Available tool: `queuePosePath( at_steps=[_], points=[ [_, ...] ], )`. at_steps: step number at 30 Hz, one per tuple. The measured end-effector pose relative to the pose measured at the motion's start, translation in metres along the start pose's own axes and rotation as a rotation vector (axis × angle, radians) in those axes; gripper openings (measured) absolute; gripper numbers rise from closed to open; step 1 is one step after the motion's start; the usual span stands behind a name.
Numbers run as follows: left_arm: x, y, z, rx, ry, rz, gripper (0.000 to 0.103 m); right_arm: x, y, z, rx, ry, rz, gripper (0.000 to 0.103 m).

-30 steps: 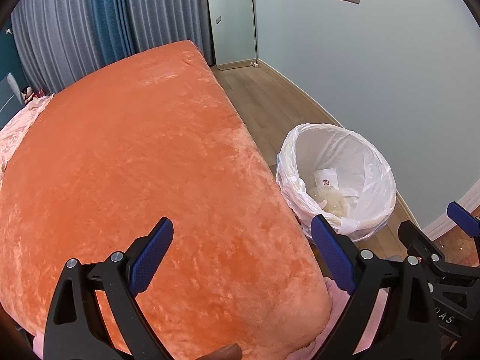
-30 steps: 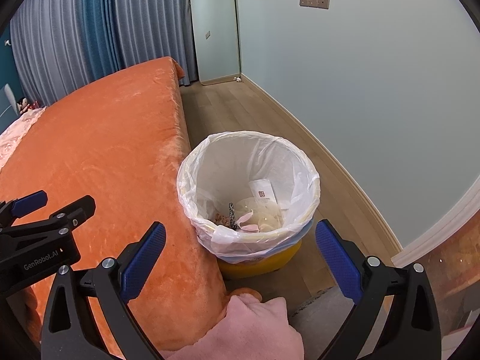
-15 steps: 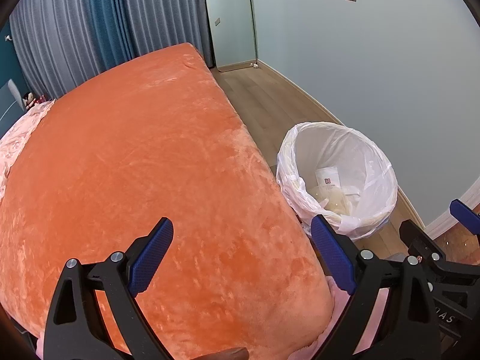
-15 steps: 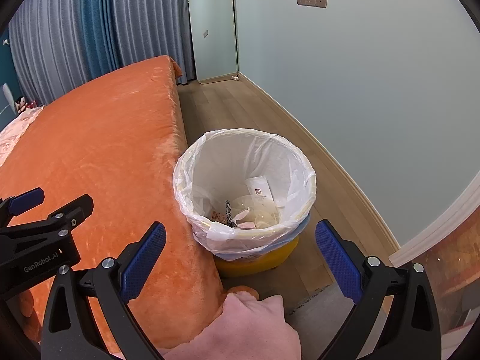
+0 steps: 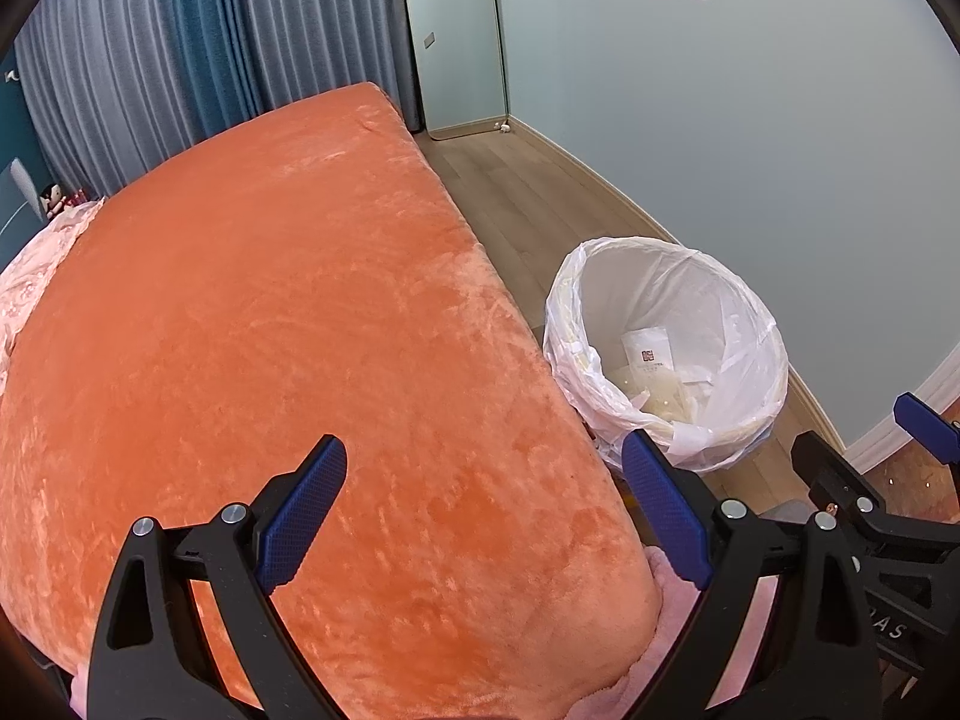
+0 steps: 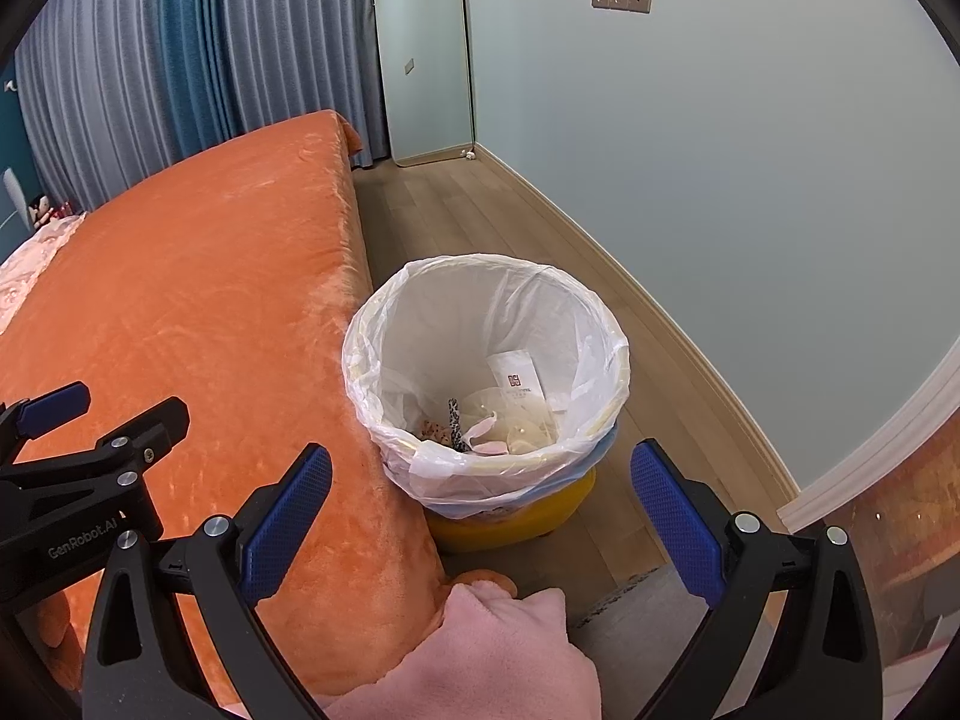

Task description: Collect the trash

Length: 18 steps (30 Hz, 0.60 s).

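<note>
Trash (image 6: pixel 501 420) lies in the lined bin (image 6: pixel 606 324) on the floor beside the bed (image 6: pixel 180 300), ahead of my right gripper (image 6: pixel 480 510), the nearer one, both grippers' jaws released, left gripper (image 5: pixel 483 510) over the bed.

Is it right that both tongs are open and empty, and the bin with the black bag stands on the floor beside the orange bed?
Not quite: the bag is white, not black, as the right wrist view shows. The rest holds: the left tongs and right tongs are open and empty, and the bin stands on the floor beside the orange bed.
</note>
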<state>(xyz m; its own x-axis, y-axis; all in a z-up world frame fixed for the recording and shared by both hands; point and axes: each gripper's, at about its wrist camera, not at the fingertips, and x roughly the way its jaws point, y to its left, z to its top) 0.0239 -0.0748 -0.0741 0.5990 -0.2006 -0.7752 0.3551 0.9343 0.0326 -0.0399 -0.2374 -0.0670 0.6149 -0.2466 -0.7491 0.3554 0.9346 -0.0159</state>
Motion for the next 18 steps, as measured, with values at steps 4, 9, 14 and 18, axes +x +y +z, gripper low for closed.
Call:
queuePosePath(
  at_steps=[4, 9, 14, 18],
  points=[
    [0.0004, 0.0013, -0.0012, -0.016, 0.002, 0.004, 0.088, 0.0000, 0.0001, 0.0001, -0.001, 0.000, -0.001, 0.096],
    [0.0019, 0.0005, -0.0019, -0.013, 0.006, 0.006, 0.088, 0.0010, -0.0008, -0.0004, -0.001, 0.003, -0.001, 0.096],
    [0.0022, 0.0005, -0.0018, -0.009, 0.006, 0.010, 0.088, 0.0010, -0.0020, -0.0010, 0.002, 0.004, -0.002, 0.096],
    [0.0025, 0.0002, -0.0018, -0.009, 0.006, 0.010, 0.088, 0.0011, -0.0016, -0.0005, 0.001, 0.002, -0.002, 0.096]
  ],
)
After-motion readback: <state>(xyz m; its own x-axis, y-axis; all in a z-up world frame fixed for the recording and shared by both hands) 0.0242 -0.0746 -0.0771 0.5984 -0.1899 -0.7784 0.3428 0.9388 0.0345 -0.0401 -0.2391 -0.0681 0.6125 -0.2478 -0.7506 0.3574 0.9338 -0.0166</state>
